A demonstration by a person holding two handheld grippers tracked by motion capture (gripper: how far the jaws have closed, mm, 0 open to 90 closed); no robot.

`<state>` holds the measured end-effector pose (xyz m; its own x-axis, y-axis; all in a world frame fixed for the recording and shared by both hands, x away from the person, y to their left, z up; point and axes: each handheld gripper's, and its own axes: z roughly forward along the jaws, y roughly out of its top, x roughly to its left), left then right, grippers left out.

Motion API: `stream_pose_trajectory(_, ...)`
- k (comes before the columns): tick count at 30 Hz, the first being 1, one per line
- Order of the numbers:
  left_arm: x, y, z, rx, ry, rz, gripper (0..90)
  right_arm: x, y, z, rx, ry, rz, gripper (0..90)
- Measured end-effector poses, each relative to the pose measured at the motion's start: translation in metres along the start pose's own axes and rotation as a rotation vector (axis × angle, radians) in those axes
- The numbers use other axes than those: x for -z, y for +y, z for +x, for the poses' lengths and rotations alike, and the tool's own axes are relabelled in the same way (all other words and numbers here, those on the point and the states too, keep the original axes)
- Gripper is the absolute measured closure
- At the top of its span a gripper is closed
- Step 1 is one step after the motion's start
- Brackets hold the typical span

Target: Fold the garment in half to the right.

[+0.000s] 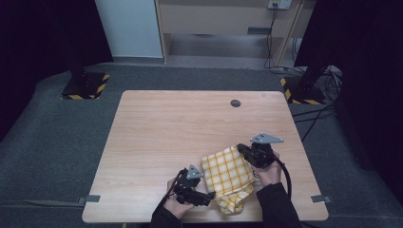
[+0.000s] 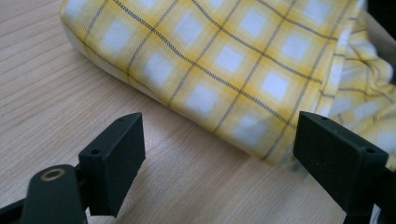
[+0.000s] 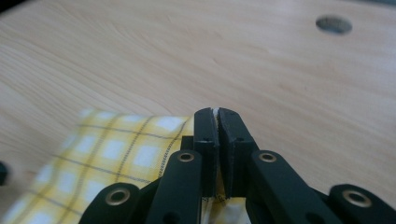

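A yellow checked cloth [image 1: 228, 178] lies crumpled near the table's front edge, between the two hands. My right gripper [image 1: 243, 150] is at the cloth's far right corner, and in the right gripper view its jaws [image 3: 217, 116] are shut on a thin edge of the cloth [image 3: 107, 158]. My left gripper [image 1: 208, 197] lies low at the cloth's near left side. In the left gripper view its jaws [image 2: 219, 149] stand open and wide apart, with a folded edge of the cloth [image 2: 224, 60] just ahead of them and touching neither pad.
The wooden table [image 1: 190, 123] has a small dark round hole [image 1: 235, 103] near its far edge. On the floor beyond it stand two stand bases with hazard tape [image 1: 85, 85] [image 1: 304, 90], and cables [image 1: 313, 114] run at the right.
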<state>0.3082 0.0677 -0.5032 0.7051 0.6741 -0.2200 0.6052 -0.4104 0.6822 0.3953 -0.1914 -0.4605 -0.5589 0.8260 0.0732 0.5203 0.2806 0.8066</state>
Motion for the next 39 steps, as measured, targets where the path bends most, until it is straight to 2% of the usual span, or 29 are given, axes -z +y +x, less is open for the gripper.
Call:
stream_pose_trajectory(3, -0.001, 0.0, 0.001, 0.0, 0.0, 0.005, 15.6, -0.02, -0.005, -0.009, -0.008, -0.023, 0.078, 86.0)
stream_pose_trajectory(6, -0.003, -0.001, 0.002, 0.003, 0.0, 0.013, 15.6, -0.03, -0.008, -0.011, 0.0, -0.029, 0.094, 84.6)
stream_pose_trajectory(8, -0.003, -0.001, 0.003, 0.0, 0.0, 0.021, 15.6, -0.034, -0.009, -0.01, 0.014, -0.043, 0.101, 79.1)
stream_pose_trajectory(11, -0.002, 0.0, 0.006, 0.009, -0.001, 0.01, 15.6, -0.038, -0.012, -0.011, 0.037, -0.091, 0.142, 66.0)
stream_pose_trajectory(13, 0.0, 0.004, 0.011, 0.019, 0.004, -0.001, 15.5, -0.034, -0.013, -0.012, 0.031, -0.095, 0.125, 61.0)
stream_pose_trajectory(14, 0.002, 0.007, 0.015, 0.02, 0.008, -0.009, 15.6, -0.029, -0.012, -0.013, 0.026, -0.091, 0.113, 54.8)
stream_pose_trajectory(17, 0.005, 0.019, 0.025, 0.038, 0.037, -0.043, 15.2, -0.008, -0.008, -0.01, 0.033, -0.087, 0.041, 43.6)
stream_pose_trajectory(19, 0.005, 0.03, 0.034, 0.055, 0.062, -0.069, 15.3, 0.009, -0.006, -0.005, 0.046, -0.067, 0.004, 37.4)
stream_pose_trajectory(21, 0.002, 0.042, 0.043, 0.072, 0.087, -0.083, 15.4, 0.021, -0.009, 0.0, 0.055, -0.037, -0.002, 33.0)
stream_pose_trajectory(24, -0.004, 0.057, 0.054, 0.091, 0.128, -0.103, 16.0, 0.029, -0.019, 0.009, 0.058, 0.014, 0.009, 31.7)
stream_pose_trajectory(26, -0.01, 0.064, 0.06, 0.109, 0.129, -0.112, 16.5, 0.028, -0.028, 0.015, 0.067, 0.038, 0.025, 31.6)
stream_pose_trajectory(29, -0.026, 0.072, 0.066, 0.11, 0.14, -0.084, 17.2, 0.019, -0.038, 0.023, 0.093, 0.045, 0.056, 30.8)
stream_pose_trajectory(32, -0.041, 0.075, 0.068, 0.102, 0.161, -0.046, 17.2, 0.007, -0.043, 0.024, 0.105, 0.041, 0.082, 30.7)
stream_pose_trajectory(34, -0.049, 0.073, 0.068, 0.083, 0.184, -0.016, 17.1, -0.001, -0.047, 0.023, 0.108, 0.034, 0.1, 30.7)
stream_pose_trajectory(36, -0.053, 0.072, 0.07, 0.083, 0.197, -0.004, 16.8, -0.008, -0.05, 0.021, 0.112, 0.022, 0.126, 30.7)
stream_pose_trajectory(38, -0.053, 0.072, 0.072, 0.094, 0.201, -0.001, 16.7, -0.013, -0.054, 0.019, 0.11, 0.005, 0.13, 31.2)
stream_pose_trajectory(39, -0.054, 0.072, 0.073, 0.087, 0.214, 0.003, 16.7, -0.015, -0.056, 0.017, 0.102, 0.0, 0.135, 30.9)
